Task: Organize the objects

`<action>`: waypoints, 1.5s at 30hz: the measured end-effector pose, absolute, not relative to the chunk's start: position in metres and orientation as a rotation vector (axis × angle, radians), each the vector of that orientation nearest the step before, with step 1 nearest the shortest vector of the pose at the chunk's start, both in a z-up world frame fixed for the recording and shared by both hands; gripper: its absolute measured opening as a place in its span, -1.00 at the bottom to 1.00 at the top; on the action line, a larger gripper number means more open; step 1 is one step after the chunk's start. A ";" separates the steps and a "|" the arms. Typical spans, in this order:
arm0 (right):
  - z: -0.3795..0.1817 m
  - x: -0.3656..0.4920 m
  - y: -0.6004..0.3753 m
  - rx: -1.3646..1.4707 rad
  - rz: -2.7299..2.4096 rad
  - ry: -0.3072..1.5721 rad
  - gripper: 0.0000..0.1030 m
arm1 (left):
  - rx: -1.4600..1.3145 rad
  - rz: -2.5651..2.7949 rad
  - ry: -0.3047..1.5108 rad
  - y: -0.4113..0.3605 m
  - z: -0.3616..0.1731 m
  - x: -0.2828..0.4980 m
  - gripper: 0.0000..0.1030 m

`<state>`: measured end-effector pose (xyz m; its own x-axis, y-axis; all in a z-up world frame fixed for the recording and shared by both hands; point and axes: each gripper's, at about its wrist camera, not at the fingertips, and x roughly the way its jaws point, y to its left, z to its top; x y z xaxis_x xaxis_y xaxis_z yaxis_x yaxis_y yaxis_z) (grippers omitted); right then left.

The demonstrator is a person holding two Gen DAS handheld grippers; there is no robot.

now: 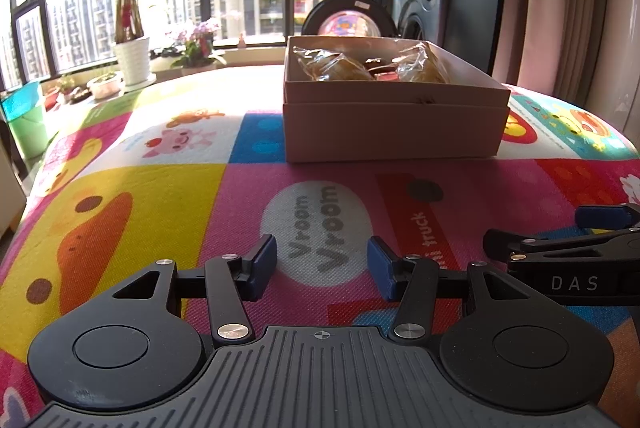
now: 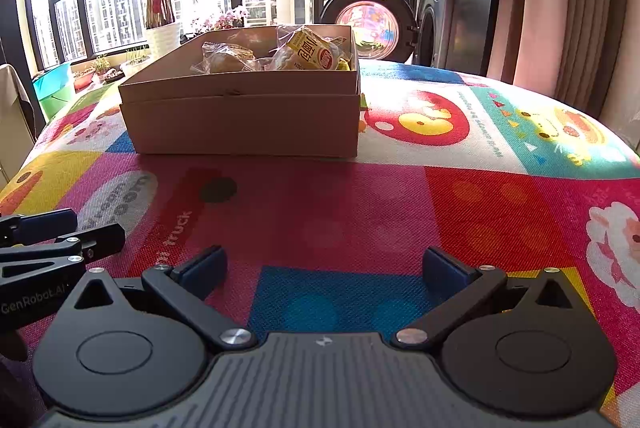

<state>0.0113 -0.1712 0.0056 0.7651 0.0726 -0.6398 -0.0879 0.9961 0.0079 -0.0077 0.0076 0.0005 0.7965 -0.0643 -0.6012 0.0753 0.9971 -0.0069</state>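
Note:
A tan cardboard box [image 1: 394, 124] stands open on the colourful cartoon mat [image 1: 168, 196], well ahead of both grippers. Inside lie several wrapped pastries [image 1: 340, 68] in clear film. From the right wrist the same box [image 2: 244, 124] shows a yellow snack packet [image 2: 310, 52] among the wrapped pastries [image 2: 228, 58]. My left gripper [image 1: 322, 266] hovers low over the mat, open, nothing between its blue pads. My right gripper [image 2: 324, 270] is open wider, also with nothing in it. Each gripper shows at the edge of the other's view: right gripper [image 1: 560, 240], left gripper [image 2: 60, 236].
A washing machine with its round door open [image 2: 370, 22] stands behind the table at the right, beside curtains [image 2: 568, 0]. Potted plants [image 1: 130, 40] and a green tub [image 1: 26, 116] line the window sill at the left. The mat drops off at its left and right edges.

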 end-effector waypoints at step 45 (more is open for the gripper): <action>0.005 0.012 -0.171 -0.021 0.087 0.693 1.00 | 0.027 -0.075 0.648 0.005 0.002 -0.011 0.07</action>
<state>0.0124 -0.1713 0.0050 0.7655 0.0731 -0.6392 -0.0873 0.9961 0.0094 -0.0112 0.0052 0.0019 0.7949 -0.0610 -0.6036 0.0782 0.9969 0.0022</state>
